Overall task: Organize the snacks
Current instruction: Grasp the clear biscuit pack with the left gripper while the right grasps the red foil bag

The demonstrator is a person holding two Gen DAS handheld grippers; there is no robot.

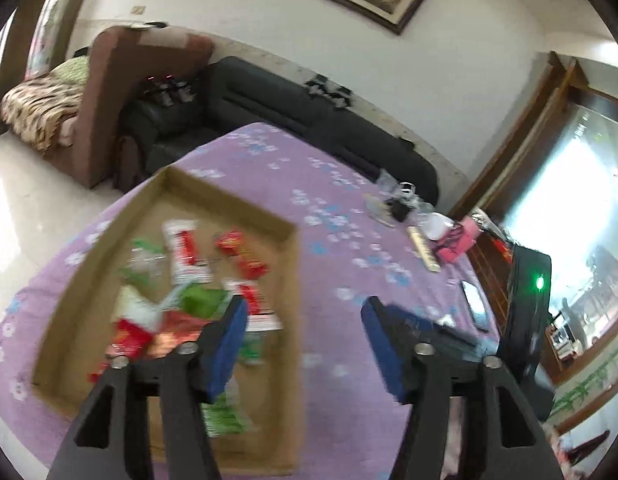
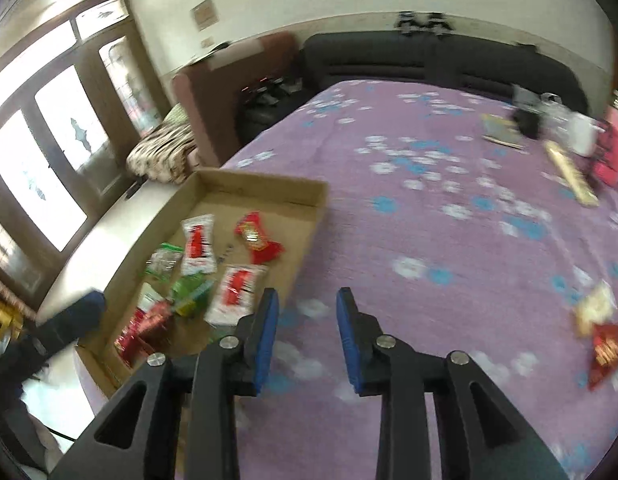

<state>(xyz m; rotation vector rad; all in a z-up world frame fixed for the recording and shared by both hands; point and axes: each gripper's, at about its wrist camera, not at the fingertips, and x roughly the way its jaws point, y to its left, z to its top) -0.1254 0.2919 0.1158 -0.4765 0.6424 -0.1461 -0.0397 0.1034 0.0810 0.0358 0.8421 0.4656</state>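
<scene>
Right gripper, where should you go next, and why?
Probably swing toward the red and pale snack packets lying loose on the purple flowered cloth. The right gripper is open and empty, and those packets sit outside the shallow cardboard box holding the other snacks.

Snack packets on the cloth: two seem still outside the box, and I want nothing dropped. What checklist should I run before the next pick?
1. Right gripper empty, jaws apart: ok.
2. Left gripper empty, jaws apart: ok.
3. Packets left outside the box: not ok; a red packet and a pale packet lie on the cloth.
4. Box has bare floor at its far end: ok.
5. Cloth between right gripper and red packet free of things: ok.
6. Packets' exact edges for gripping: cannot tell, blurred.
</scene>
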